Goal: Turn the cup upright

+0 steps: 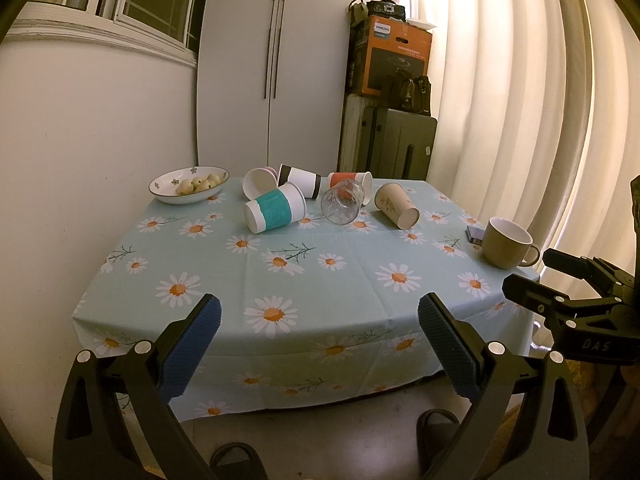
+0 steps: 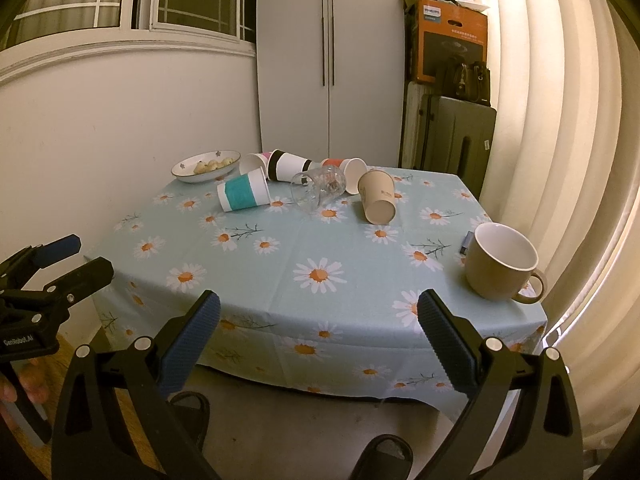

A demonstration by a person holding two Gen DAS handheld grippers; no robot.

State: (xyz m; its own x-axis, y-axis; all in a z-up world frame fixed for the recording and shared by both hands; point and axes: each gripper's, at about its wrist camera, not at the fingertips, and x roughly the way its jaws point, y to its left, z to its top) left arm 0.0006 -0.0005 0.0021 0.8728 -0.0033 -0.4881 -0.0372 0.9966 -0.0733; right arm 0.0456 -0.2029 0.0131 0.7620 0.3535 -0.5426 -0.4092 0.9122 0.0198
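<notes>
My left gripper (image 1: pixel 319 316) and right gripper (image 2: pixel 319 314) hover spread wide, empty, before the daisy-print tablecloth (image 1: pixel 320 280), past the upright ceramic mug (image 2: pixel 500 262), toward far toppled paper cups, where the teal-banded cup (image 1: pixel 276 207), likely light and crushable, wants gentle mid-wall pinching.

Clear glass tumbler (image 1: pixel 343 201); glossy ceramic mug (image 2: pixel 500 262); paper cups.

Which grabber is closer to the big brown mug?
Right. The right gripper sits just left of the mug; the left gripper is farther left.
</notes>
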